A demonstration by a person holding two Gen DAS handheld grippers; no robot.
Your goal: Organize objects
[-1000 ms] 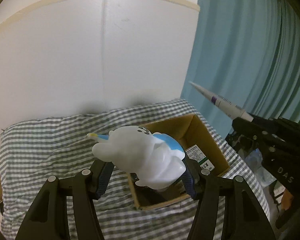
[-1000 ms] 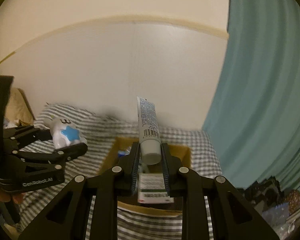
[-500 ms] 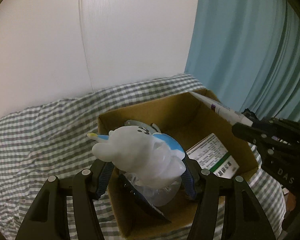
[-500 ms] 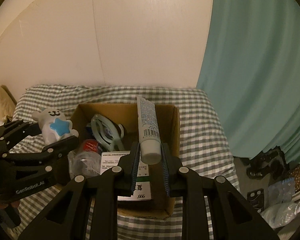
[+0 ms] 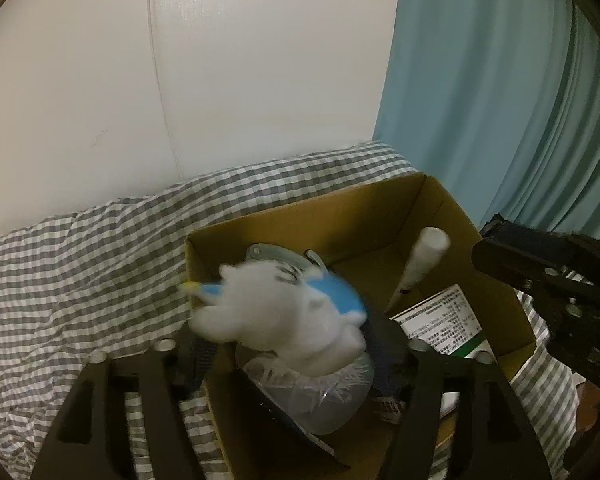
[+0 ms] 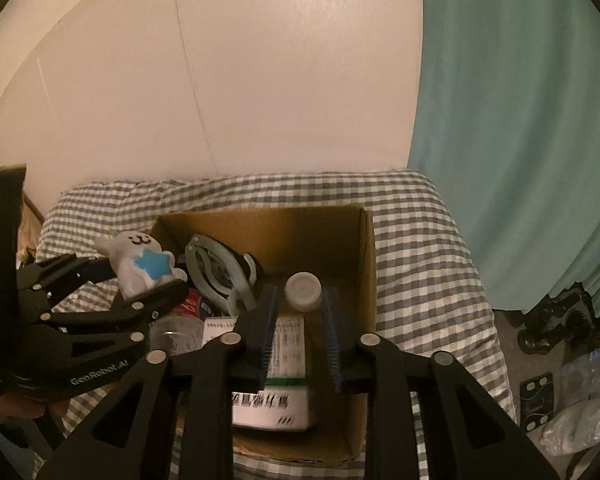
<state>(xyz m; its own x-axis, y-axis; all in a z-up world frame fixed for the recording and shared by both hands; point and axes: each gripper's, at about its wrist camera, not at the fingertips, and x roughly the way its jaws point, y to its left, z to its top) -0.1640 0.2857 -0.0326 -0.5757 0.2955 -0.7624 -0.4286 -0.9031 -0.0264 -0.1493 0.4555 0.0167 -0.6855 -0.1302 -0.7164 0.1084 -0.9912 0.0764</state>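
My left gripper (image 5: 292, 356) hangs over the left end of an open cardboard box (image 5: 300, 208), and its jaws are opening. A white plush toy with a blue star (image 5: 280, 312) is blurred between its fingers, slipping loose. In the right wrist view the same toy (image 6: 140, 264) lies against the lower finger of the left gripper (image 6: 140, 280). The jaws of my right gripper (image 6: 300, 312) are opening too. The white tube (image 6: 303, 286) stands free between its pads, with a gap on both sides. The left wrist view shows the tube (image 5: 416, 264) leaning inside the box, clear of the right gripper (image 5: 488, 248).
The box (image 6: 260, 214) sits on a grey checked cloth (image 6: 420, 264) and holds a green-and-white carton (image 6: 272, 364), a clear plastic bottle (image 5: 312, 384) and a pale blue clip (image 6: 216, 276). A wall stands behind and a teal curtain (image 6: 520, 120) to the right. Clutter (image 6: 560, 320) lies on the floor.
Both grippers came down over the box, then held still. Their fingers have spread. The tube has dropped from the right gripper into the box, and the toy has come loose.
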